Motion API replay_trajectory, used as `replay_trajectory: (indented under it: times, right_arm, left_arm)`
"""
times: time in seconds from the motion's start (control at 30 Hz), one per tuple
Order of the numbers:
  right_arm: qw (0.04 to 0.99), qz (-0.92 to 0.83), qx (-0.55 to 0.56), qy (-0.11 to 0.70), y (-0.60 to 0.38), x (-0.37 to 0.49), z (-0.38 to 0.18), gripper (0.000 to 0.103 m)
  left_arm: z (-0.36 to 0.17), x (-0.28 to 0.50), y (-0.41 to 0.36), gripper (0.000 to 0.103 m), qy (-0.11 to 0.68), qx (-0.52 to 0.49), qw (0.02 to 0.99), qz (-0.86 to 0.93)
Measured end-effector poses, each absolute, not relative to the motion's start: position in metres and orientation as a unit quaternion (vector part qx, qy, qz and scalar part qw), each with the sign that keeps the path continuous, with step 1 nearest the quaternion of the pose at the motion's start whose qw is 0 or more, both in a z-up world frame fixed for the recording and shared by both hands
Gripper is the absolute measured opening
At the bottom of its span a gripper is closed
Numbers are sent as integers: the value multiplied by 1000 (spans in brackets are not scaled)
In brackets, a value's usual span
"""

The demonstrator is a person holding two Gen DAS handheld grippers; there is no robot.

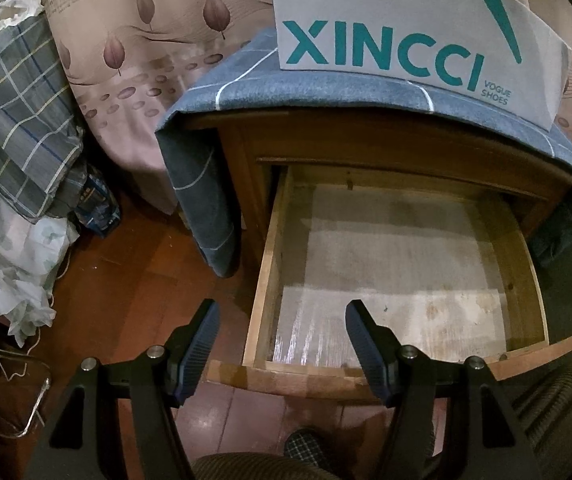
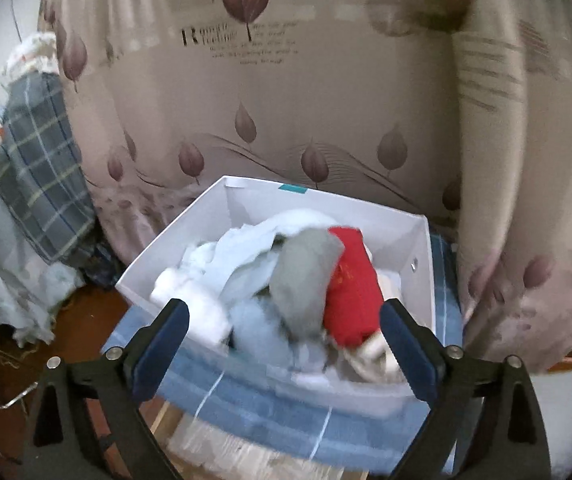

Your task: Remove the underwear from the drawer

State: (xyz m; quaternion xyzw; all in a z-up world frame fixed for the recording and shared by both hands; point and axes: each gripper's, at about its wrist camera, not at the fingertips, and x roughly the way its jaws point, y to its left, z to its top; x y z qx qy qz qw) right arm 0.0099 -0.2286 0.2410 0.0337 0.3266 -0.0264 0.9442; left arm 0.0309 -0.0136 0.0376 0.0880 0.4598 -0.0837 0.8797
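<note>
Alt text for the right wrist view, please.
The open right gripper hangs over a white box heaped with clothes, among them a grey piece and a red one. A leaf-print curtain hangs behind.

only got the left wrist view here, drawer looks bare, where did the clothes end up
Observer: In the right wrist view they sit piled in the white shoe box on top of the cabinet: a red piece, a grey piece and pale blue and white ones.
Operator: is the right gripper holding anything
Observer: No. The right gripper is open, with nothing pinched between its fingers; the pile shows behind the gap.
Operator: anything hanging over the box edge
Observer: Hard to say. The near rim is blurred, though white cloth bunches right at it.
</note>
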Motion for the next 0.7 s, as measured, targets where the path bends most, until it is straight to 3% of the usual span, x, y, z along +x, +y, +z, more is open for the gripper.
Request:
replay_trajectory:
  times: [0.2, 0.3, 0.43, 0.7]
  right_arm:
    - [951, -56, 62, 298, -237, -76, 193, 102]
    - [941, -94, 88, 315, -242, -109, 143, 102]
    - [915, -117, 110, 369, -243, -121, 81, 102]
    - [895, -97, 114, 421, -229, -116, 34, 102]
  left_arm:
    - [40, 29, -15, 67, 454, 94, 882, -86]
    - [40, 28, -16, 67, 453, 94, 882, -89]
    - [40, 26, -19, 67, 453, 99, 881, -92]
    - [40, 20, -26, 67, 450, 114, 879, -102]
